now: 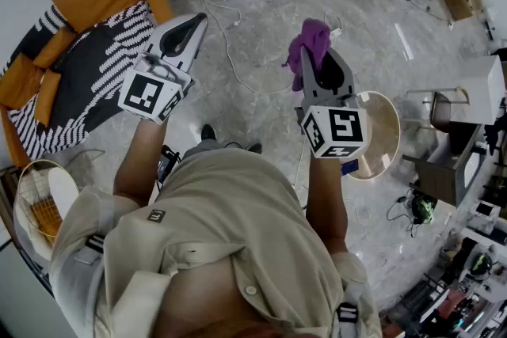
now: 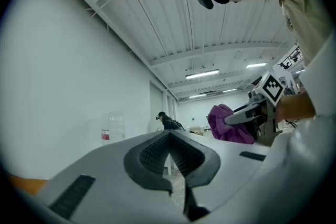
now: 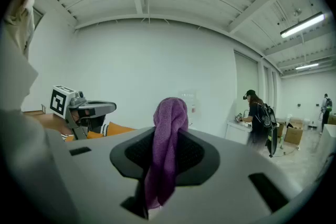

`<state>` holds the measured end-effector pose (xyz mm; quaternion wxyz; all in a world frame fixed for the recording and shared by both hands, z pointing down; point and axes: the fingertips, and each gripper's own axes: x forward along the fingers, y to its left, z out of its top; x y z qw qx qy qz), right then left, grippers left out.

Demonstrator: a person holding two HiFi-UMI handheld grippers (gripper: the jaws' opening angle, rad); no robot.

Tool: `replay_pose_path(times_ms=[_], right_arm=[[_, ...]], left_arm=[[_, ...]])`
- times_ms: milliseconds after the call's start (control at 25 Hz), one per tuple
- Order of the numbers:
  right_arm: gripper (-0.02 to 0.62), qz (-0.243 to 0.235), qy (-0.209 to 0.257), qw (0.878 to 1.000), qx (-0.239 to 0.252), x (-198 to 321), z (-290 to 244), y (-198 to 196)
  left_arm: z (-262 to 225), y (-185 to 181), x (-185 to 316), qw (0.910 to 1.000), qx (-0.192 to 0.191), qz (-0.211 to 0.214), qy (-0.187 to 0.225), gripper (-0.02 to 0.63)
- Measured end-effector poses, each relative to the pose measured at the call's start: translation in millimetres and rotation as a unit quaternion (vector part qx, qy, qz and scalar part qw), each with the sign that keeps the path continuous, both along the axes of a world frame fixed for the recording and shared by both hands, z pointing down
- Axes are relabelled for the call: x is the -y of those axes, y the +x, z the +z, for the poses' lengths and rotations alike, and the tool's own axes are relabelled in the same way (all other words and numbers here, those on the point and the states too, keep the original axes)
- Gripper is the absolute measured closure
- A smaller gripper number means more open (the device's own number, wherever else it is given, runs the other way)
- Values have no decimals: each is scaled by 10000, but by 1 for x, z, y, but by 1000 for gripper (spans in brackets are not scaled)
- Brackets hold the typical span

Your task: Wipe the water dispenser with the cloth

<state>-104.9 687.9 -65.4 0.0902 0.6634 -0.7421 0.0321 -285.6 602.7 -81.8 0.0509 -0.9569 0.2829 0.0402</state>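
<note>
Right gripper is clamped on the purple cloth, held up in mid-air; left gripper closed, empty. What looks like the water dispenser stands well apart by the wall, so no wiping started yet

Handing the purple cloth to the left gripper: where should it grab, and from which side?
Grip the bunched free end of the purple cloth, which sticks out past the tips of the right gripper. That gripper's fingers pinch the cloth's lower part, so only the free end is exposed. Bring the left gripper in from its own side. It is shut and would likely need to open first.
</note>
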Motion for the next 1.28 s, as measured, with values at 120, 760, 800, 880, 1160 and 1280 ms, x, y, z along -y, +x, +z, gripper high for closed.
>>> replay_pose_path(times_ms=[120,760,800,880,1160,1280], right_arm=[[491,5,-9,10000,-13,6,2,-3],[486,121,-107,9999,55,50,16,-51],[483,102,-92,9998,106,53,15,-51],[479,59,-81,9998,183,60,15,-50],[479,-102,-120,9995,278,108,28,-31],[479,-258,-127,9986,455,140,36,-13]], left_arm=[[3,-3,5,10000,-24,1,-18,591],[17,-53,47,9997,-179,126,-96,591],[18,-53,49,9997,-193,116,-114,591],[20,-54,55,9997,-197,82,-136,591],[34,-46,87,9997,-90,-129,-199,591],[37,-37,110,9992,38,-355,-202,591]])
